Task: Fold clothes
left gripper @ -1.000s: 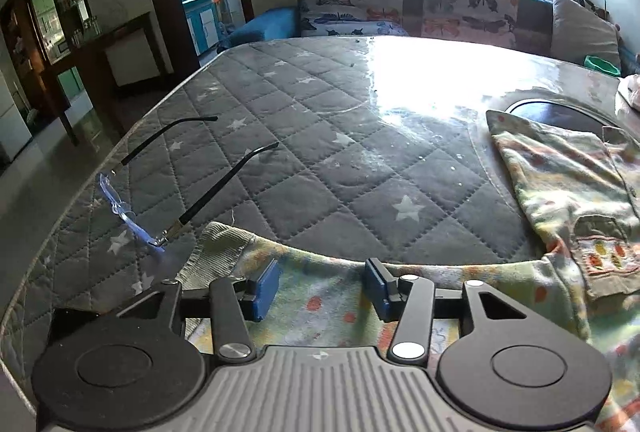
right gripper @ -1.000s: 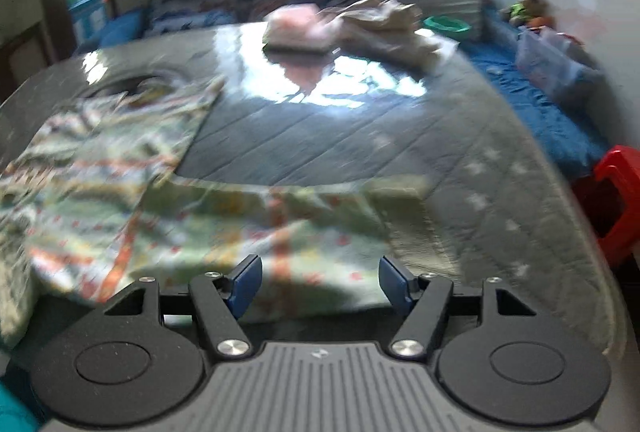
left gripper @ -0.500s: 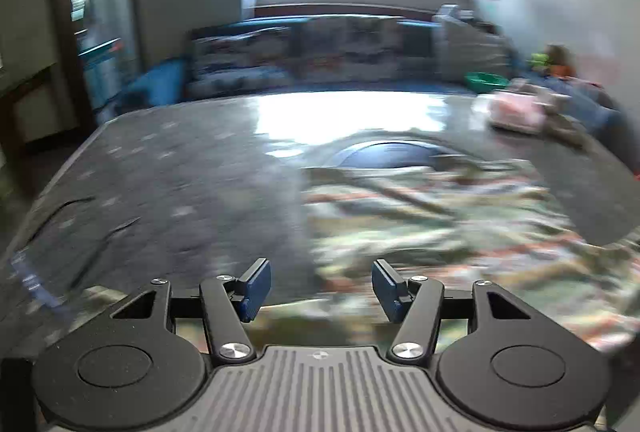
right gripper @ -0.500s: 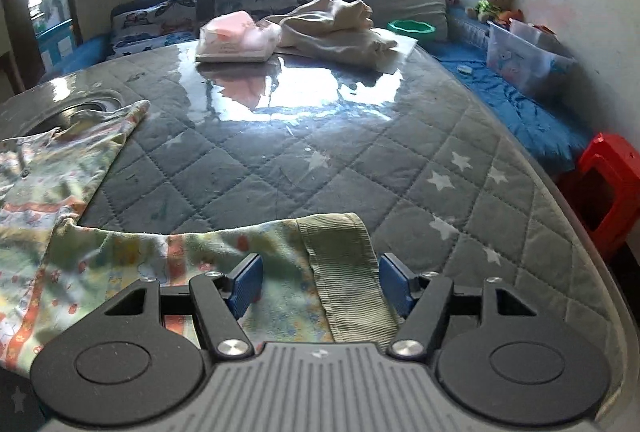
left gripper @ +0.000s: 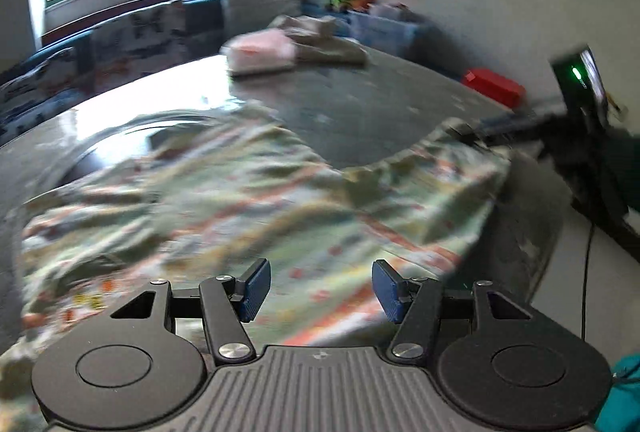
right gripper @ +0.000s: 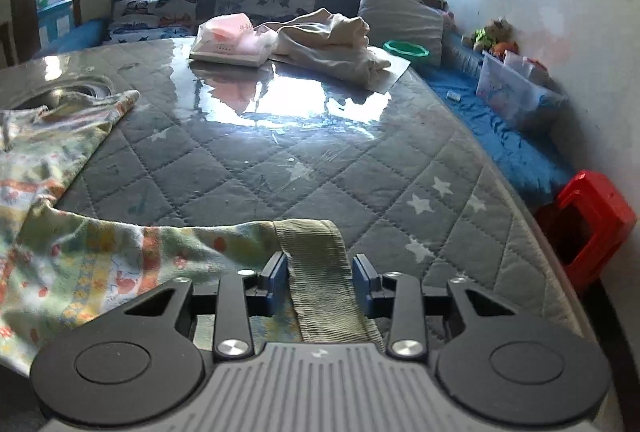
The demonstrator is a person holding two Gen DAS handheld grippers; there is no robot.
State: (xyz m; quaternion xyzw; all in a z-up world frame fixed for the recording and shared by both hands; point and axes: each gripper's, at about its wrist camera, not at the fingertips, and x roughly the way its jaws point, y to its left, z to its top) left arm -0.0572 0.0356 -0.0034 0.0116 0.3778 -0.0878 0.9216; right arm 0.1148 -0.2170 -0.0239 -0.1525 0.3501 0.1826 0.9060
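Folding is barely beginning: the printed garment (right gripper: 80, 256) is lying spread on the quilted tabletop (right gripper: 320, 168), right tongs (right gripper: 320, 280) closing around its ribbed cuff (right gripper: 320, 264), left tongs (left gripper: 320, 286) hanging released above it.

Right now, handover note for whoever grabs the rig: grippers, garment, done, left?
Left gripper: open, empty, above the colourful printed cotton garment; that view is blurred.
Right gripper: jaws just closing around the garment's olive ribbed cuff; a thin gap shows each side, so not yet a grip.
Garment lies spread, unfolded, on the grey quilted star-patterned table cover. Pink pack and cream clothes sit at the far end.
Done: cuff lined up.
Left: clamp the cuff, take a second hold, make all folds.
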